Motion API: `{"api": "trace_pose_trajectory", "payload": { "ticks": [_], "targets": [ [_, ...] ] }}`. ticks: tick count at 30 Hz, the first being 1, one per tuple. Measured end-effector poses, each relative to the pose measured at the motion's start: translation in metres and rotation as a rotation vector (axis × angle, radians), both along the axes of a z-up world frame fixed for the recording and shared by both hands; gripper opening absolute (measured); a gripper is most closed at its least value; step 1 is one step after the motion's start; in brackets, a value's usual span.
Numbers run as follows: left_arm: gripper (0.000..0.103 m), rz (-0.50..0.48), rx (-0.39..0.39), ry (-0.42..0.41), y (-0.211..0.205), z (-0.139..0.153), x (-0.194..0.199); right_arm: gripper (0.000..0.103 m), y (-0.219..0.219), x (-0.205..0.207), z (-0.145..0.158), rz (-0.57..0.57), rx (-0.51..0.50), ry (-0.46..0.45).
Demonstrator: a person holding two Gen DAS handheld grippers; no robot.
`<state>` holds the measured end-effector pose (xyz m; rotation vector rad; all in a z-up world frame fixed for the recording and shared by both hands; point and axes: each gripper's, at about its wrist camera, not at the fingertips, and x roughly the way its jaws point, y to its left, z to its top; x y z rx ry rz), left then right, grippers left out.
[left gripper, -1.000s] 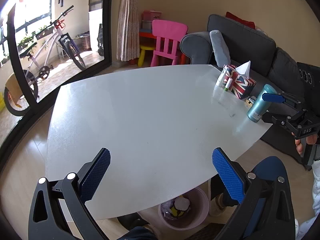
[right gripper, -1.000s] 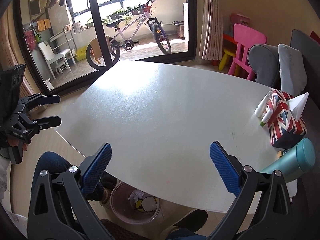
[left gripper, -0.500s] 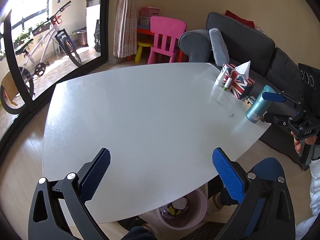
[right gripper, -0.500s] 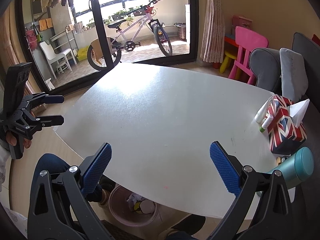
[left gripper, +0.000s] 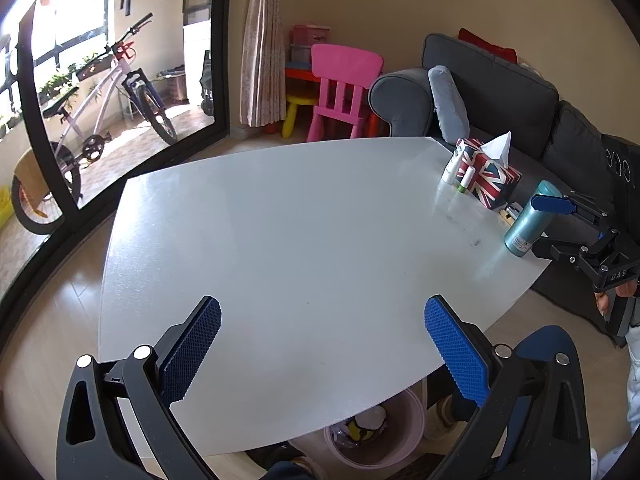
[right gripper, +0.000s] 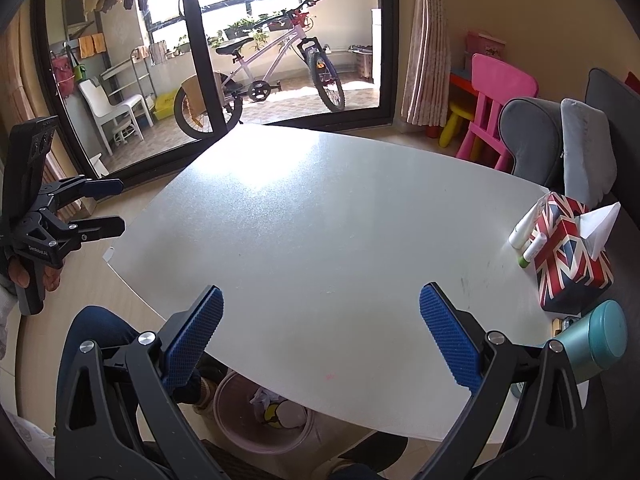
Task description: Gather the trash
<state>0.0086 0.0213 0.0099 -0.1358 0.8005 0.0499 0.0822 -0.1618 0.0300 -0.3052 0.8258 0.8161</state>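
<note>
Both grippers, left gripper [left gripper: 322,346] and right gripper [right gripper: 320,334], fingers spread, holding nothing | trash sits in bin [right gripper: 240,436] under tabletop [left gripper: 280,220] | risk: mistaking tissue box [right gripper: 572,256] or bottle [left gripper: 530,220] for trash lol

White tabletop [left gripper: 304,240] bare across centre and window side. Obstacles cluster at its sofa-side edge: flag-print tissue box [right gripper: 568,256], two small tubes [right gripper: 526,236] touching it, teal flask [left gripper: 530,220] just beside. Pink bin [right gripper: 256,416] sits under the near edge, opening partly covered by tabletop.
</note>
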Motion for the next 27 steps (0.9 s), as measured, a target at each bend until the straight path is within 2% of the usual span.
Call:
{"api": "trace_pose_trajectory", "payload": {
  "ticks": [27],
  "targets": [
    [0.098, -0.011, 0.001, 0.001, -0.0012, 0.0008, 0.0006, 0.097, 0.0002, 0.0017, -0.0028, -0.002, -0.003, 0.003]
  ]
}}
